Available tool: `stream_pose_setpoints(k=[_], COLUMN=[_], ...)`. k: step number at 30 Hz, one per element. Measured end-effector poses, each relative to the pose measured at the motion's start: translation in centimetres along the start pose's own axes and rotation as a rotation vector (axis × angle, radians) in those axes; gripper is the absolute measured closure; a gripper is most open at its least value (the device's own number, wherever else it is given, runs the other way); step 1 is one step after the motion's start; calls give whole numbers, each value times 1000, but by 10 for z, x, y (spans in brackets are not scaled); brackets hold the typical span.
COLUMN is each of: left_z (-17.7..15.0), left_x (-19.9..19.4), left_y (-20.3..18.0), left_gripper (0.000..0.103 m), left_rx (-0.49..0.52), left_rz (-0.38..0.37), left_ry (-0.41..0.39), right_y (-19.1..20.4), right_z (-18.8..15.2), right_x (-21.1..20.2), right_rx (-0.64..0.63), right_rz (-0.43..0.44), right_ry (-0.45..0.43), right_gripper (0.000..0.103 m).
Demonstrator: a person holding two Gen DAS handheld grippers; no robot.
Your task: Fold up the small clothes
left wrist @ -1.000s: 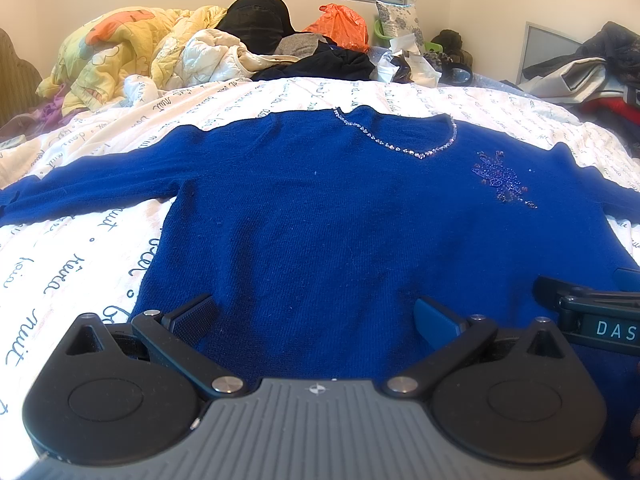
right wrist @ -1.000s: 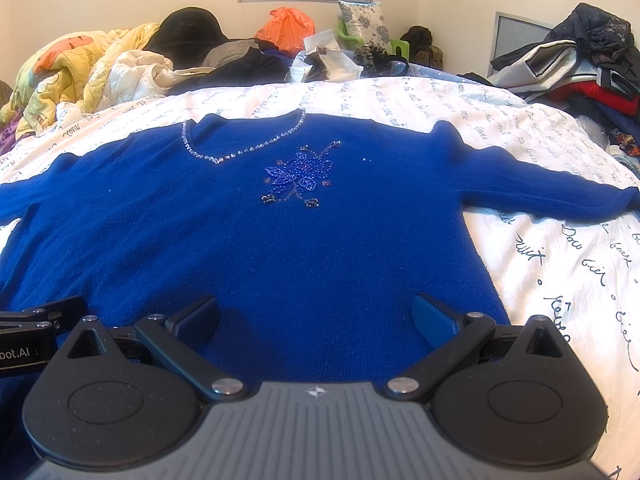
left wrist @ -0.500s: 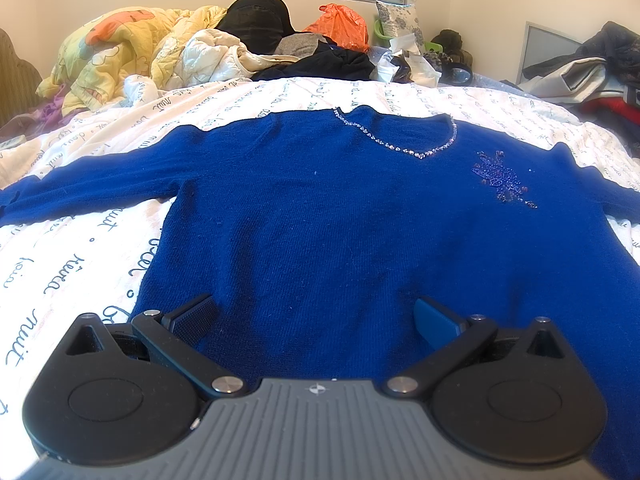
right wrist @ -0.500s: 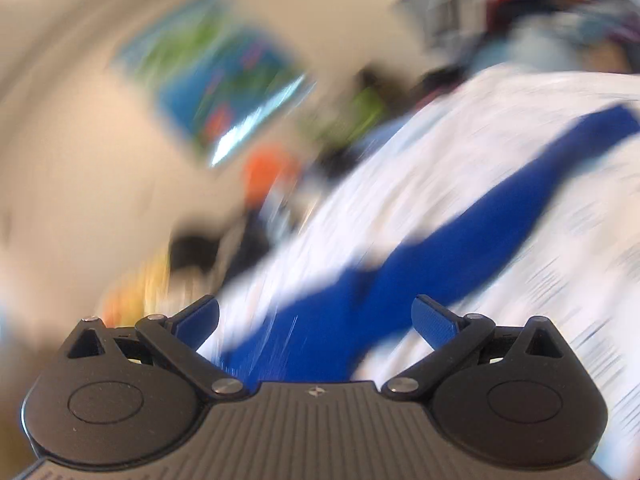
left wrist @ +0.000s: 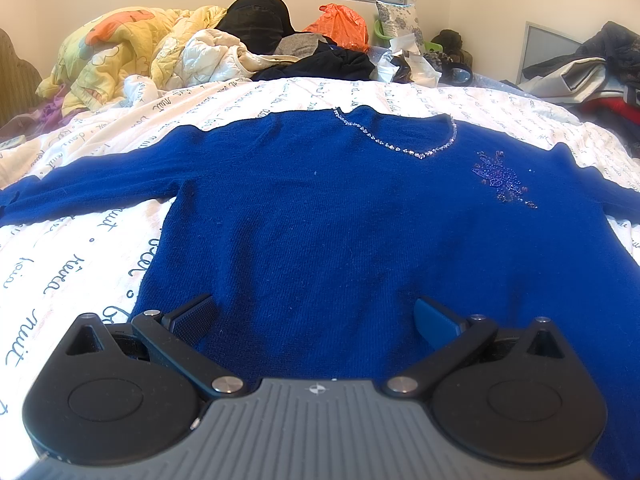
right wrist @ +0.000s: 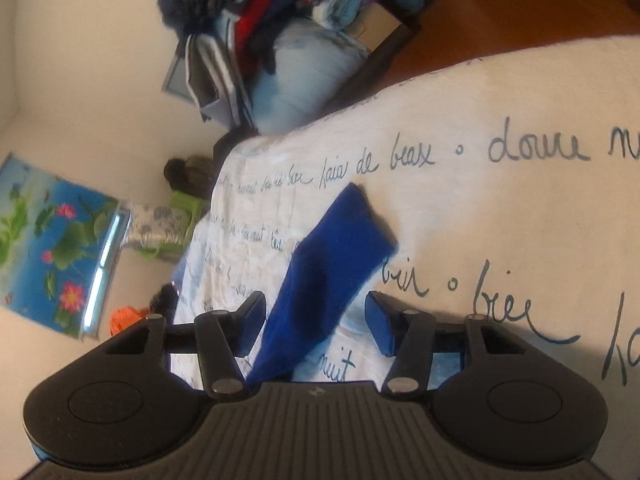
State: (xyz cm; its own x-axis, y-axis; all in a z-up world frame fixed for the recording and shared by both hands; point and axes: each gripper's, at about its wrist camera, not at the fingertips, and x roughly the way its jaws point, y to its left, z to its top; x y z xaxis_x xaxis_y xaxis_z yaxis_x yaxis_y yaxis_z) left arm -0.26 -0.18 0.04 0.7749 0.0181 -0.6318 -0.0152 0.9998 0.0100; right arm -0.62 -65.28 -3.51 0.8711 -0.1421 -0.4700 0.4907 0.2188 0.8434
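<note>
Closing right gripper point(right wrist: 316, 322) jaws straddle sweater sleeve point(right wrist: 332, 256), seemingly not yet touching

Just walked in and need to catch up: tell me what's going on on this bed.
A person is starting to fold a blue sweater spread flat on the bedspread. The left gripper hovers open over the hem. The right gripper is at the end of the sleeve, its fingers closing with the sleeve between them but not yet pinched. Nothing is folded yet.

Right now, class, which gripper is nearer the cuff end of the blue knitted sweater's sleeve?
Right. The right gripper straddles the sleeve, closing, just short of the cuff. The left gripper hovers over the sweater's hem.
</note>
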Motion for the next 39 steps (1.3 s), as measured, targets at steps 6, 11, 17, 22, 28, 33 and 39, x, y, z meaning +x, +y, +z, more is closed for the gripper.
stream_pose_setpoints(k=[6,11,17,22,28,33,39], left_z=[0,0,0,0,0,0,20], left_x=[0,0,0,0,0,0,-23], left_y=[0,0,0,2,1,2,37], left_gripper=[0,0,0,0,0,0,2], left_rx=[0,-1,-5,-16,-9,-4,-204], left_rz=[0,-1,-5,-13,-6,-10,-109], left_ry=[0,0,-2,-5,-3,-2,-95], right_y=[10,21,30,64,170,217,157], right_z=[10,7,9,-21,-210,-370,-372], right_x=[12,18,32,13,-3,4,-21], right_rx=[-45,-102,-244,-336,-552,-610,-631], right_rz=[-4,-49,-167,-32,431,618,572], right_ry=[-32,-53,-68,-82,311,693,553], right_gripper=[46,48,99,99,96,28,28])
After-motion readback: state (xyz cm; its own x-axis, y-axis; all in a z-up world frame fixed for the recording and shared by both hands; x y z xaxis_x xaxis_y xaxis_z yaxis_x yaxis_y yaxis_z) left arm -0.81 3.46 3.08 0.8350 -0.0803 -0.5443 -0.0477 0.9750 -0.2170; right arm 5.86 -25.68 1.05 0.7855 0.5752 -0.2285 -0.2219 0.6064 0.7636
